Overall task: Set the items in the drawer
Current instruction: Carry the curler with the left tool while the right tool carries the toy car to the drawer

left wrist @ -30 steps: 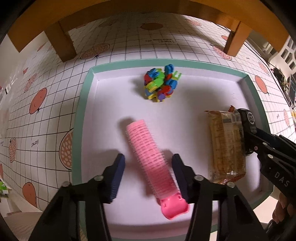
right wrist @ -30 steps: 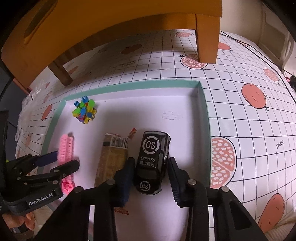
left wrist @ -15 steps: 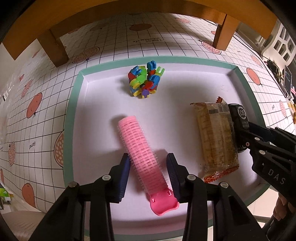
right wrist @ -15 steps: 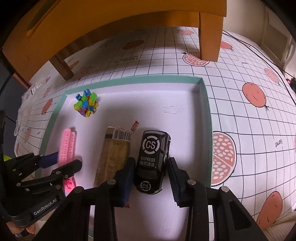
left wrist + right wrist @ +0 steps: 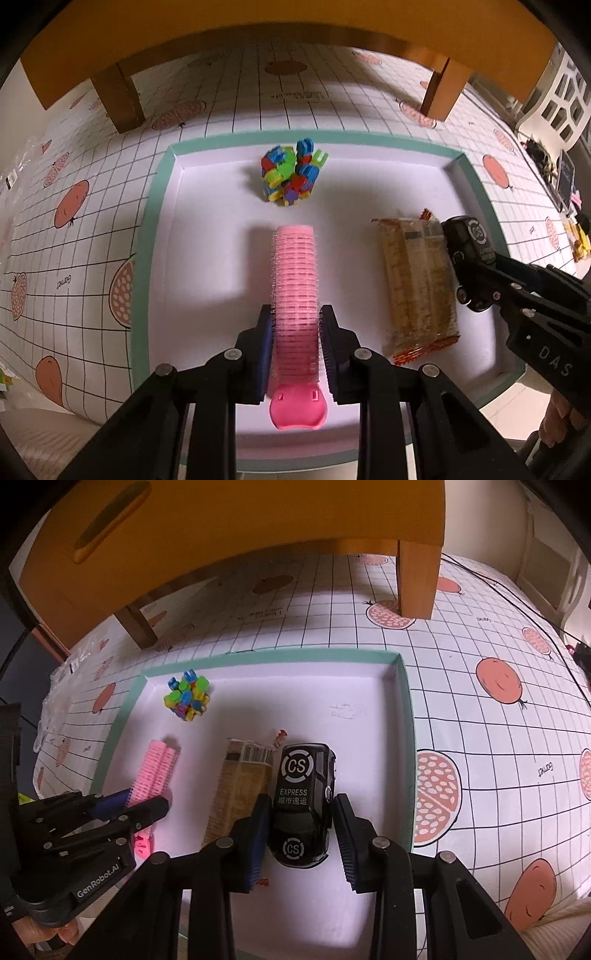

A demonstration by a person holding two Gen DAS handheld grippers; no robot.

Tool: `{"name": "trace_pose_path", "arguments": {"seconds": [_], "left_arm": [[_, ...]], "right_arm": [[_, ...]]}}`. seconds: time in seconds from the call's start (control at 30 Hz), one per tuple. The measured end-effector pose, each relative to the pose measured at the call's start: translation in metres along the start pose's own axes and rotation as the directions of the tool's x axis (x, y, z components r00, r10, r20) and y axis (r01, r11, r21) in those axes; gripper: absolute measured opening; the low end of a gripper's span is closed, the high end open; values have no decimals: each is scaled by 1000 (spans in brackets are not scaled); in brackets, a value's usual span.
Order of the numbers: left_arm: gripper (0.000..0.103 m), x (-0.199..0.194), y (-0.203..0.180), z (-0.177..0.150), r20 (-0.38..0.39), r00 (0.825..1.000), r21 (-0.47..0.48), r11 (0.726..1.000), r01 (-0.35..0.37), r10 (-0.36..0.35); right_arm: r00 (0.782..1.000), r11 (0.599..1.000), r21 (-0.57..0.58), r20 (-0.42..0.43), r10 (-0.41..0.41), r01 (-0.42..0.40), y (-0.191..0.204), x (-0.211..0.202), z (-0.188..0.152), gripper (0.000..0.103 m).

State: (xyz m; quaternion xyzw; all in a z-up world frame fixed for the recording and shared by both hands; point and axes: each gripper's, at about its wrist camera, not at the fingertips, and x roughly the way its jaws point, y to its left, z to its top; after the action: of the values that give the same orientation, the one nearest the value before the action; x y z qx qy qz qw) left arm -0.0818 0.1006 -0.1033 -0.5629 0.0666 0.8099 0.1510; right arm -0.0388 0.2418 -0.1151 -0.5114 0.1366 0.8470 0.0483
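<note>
My left gripper (image 5: 295,347) points steeply down into the shallow tray (image 5: 155,221) with the green rim. Its jaws are closing, and the pink hair roller (image 5: 294,280) lies between them; the blue pads (image 5: 264,347) already touch the bristles on both sides, so I count it as grasped. The roller stretches straight ahead from the fingers, and its pink clip end sticks out toward me, behind the pads. Further ahead of this gripper, near the far wall of the tray, sits the small cluster of colourful plastic pieces (image 5: 291,171).

My right gripper (image 5: 301,834) has the black toy car (image 5: 304,797) between its jaws. The left pad touches the side of the car; on the right side I see a thin gap, so I cannot tell if the car is really clamped. The car points away from the fingers, roof up, with "CS EXPRESS" printed on it. Just to the left of this gripper lies the wrapped snack bar (image 5: 240,790), touching the car or almost.

Beyond the tray, ahead of both tools, stands the orange wooden cabinet (image 5: 221,535) on its legs, on the checked cloth with fruit prints (image 5: 480,738).
</note>
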Motion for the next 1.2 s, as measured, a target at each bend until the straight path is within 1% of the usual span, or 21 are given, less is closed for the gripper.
{"name": "trace_pose_path", "arguments": {"seconds": [0.13,0.27,0.3,0.37,0.4,0.47,0.53,0.6,0.67,0.73,0.8,0.93,0.97,1.03,1.2], "left_arm": [[25,-15,1,-1,38,999,-17,1000,19,-18],[25,-46,1,5,103,993,-27,998,55,-52],[25,-57,1,8,131,990,-28,998,64,-60],[25,-85,0,17,204,975,-17,996,89,-84],[25,-100,-1,23,244,965,-9,995,100,-95],[25,-132,-2,35,324,938,4,992,124,-119],[25,-165,-2,47,405,904,22,990,140,-137],[25,-192,-3,59,471,870,44,989,144,-148],[25,-213,-1,70,514,845,54,988,143,-150],[25,-230,2,83,551,819,52,987,155,-158],[25,-244,5,96,576,802,48,986,160,-159],[25,-266,9,121,624,769,50,989,137,-138],[25,-272,10,127,632,763,48,990,129,-131],[25,-278,12,139,646,754,40,992,116,-115],[25,-291,19,160,671,735,21,994,104,-91]], "right_arm": [[1000,1000,-2,13,4,-4,1,-8,-1,36],[999,1000,12,34,19,-19,4,-21,2,36],[999,1000,13,48,23,-23,4,-28,4,36],[996,999,17,75,38,-39,6,-42,8,36],[993,998,15,101,54,-55,7,-54,12,36],[983,997,-5,169,75,-76,13,-81,22,36],[970,995,-19,224,98,-96,19,-104,33,36],[952,993,-43,284,114,-106,26,-129,45,36],[931,992,-74,343,123,-104,34,-152,57,36],[914,990,-97,384,130,-100,40,-169,69,36],[901,989,-114,415,129,-89,45,-181,82,36],[875,988,-129,465,132,-81,52,-201,109,36],[865,988,-133,482,136,-81,54,-207,117,36],[855,988,-137,503,130,-70,54,-215,129,36],[839,990,-135,533,113,-48,54,-232,157,36]]}}
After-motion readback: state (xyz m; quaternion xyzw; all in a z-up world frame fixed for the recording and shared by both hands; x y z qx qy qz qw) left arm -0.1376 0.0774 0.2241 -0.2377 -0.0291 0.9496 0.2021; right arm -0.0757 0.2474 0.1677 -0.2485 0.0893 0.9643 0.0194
